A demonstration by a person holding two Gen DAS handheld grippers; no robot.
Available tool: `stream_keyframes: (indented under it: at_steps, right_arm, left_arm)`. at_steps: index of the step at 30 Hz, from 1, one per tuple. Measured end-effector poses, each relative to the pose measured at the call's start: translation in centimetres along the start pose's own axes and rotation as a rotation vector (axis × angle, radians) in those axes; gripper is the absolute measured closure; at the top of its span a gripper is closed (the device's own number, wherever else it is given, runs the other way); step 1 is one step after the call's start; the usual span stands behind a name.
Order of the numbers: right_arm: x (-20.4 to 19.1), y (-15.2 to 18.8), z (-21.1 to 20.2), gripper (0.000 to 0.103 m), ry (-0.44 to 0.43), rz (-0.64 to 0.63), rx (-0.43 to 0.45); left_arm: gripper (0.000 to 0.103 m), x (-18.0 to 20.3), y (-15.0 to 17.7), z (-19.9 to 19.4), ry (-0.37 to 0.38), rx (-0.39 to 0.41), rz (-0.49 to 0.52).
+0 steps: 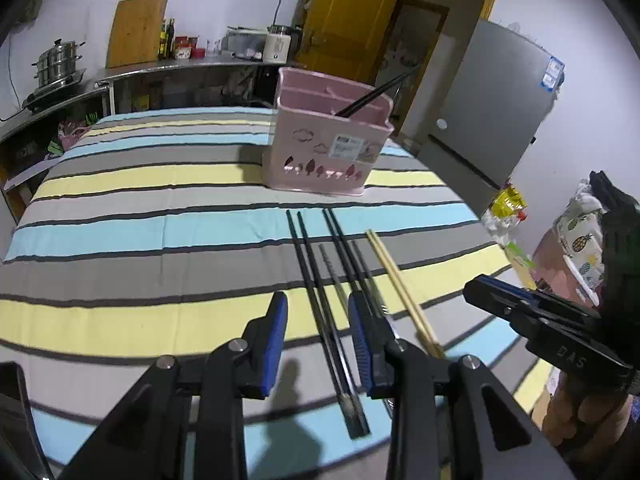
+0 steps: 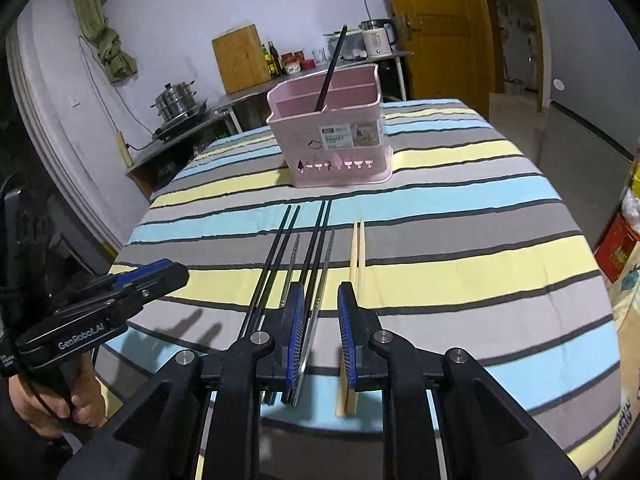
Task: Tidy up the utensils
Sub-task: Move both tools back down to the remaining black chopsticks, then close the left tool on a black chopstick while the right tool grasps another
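Looking along the left tool: jaws apart, nothing gripped, poised above a black chopstick pair lying on the striped surface. Second black pair, metal chopsticks and wooden pair lie alongside. Pink utensil holder stands beyond, one black stick inside.

Right view: right tool narrowly parted, empty, over a metal chopstick; wooden pair just right.
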State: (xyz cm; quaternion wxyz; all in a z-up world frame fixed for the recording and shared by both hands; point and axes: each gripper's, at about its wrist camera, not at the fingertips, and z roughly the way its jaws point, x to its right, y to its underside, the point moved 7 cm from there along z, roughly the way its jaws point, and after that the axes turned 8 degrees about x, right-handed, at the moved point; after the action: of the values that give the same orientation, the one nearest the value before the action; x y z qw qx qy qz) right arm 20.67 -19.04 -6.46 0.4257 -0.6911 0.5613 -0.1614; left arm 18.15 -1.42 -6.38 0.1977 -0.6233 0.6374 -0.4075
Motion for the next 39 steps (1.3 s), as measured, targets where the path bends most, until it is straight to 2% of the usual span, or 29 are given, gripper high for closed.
stream_keyframes:
  at_steps: [13,23,39]
  right_arm:
    - [0.8,-1.0,5.9,0.089,-0.006,-0.007,-0.066]
    - [0.3,-0.8,10.2,0.092,-0.007,-0.015,-0.128]
    - [0.7,-2.3,11.4,0.093,-0.006,0.004,-0.120]
  left_arm:
    - [0.070,-2.6,-1.1,6.6,-0.021,-0.082,-0.030]
    - [0.070,-3.3,-1.9,9.9,-0.020,-0.125,-0.045]
    - [0.070,-3.6,-2.8,12.0,-0.038,-0.146,-0.034]
